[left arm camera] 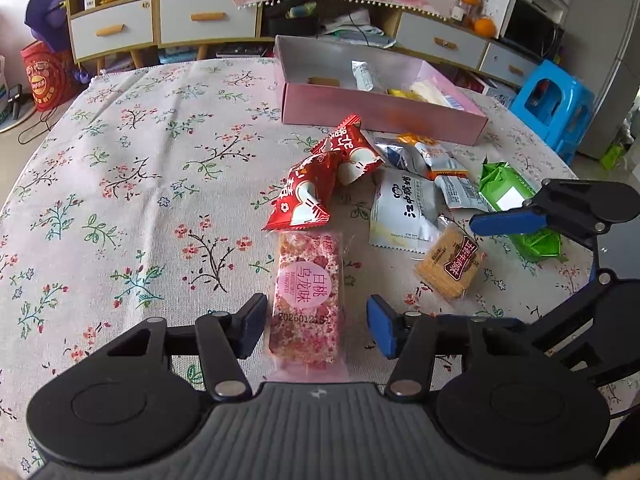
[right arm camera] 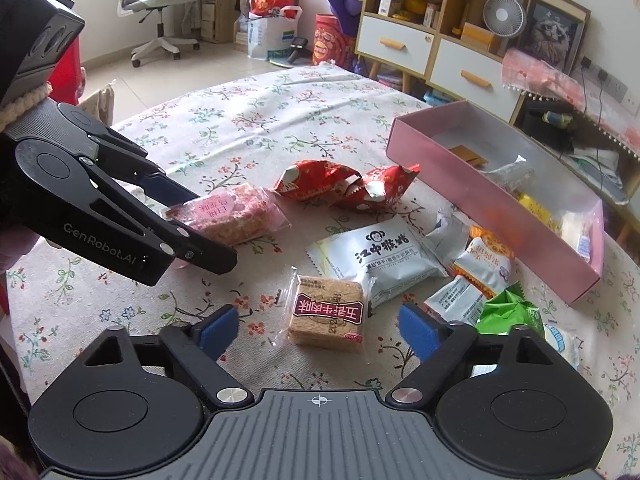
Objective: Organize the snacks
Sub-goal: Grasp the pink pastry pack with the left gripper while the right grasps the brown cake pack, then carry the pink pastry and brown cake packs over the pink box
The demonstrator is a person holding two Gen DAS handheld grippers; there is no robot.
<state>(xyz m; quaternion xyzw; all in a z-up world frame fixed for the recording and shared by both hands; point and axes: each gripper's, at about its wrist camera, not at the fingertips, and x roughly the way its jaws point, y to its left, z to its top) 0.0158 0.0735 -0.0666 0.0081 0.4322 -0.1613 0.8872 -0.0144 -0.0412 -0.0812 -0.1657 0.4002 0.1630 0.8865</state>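
A pink peach-oolong snack bar [left arm camera: 306, 300] lies on the floral tablecloth between the pads of my left gripper [left arm camera: 316, 330]. The left pad sits close beside it and the right pad stands apart, so the gripper is open. My right gripper [right arm camera: 318, 334] is open around a brown cracker pack [right arm camera: 330, 312], with a gap on both sides. The pink box [left arm camera: 380, 114] at the back holds several snacks. Between the box and the grippers lie two red packets [left arm camera: 308, 200], a white monkey-logo pack [right arm camera: 380, 260], orange-and-white packets [right arm camera: 484, 264] and a green packet [right arm camera: 508, 312].
The round table's edge [left arm camera: 60, 120] curves away on the left. Behind the table stand white-drawer cabinets [left arm camera: 200, 16] and a blue stool [left arm camera: 556, 108]. An office chair [right arm camera: 160, 8] is on the floor beyond. In the right wrist view the pink box [right arm camera: 480, 200] stands to the right.
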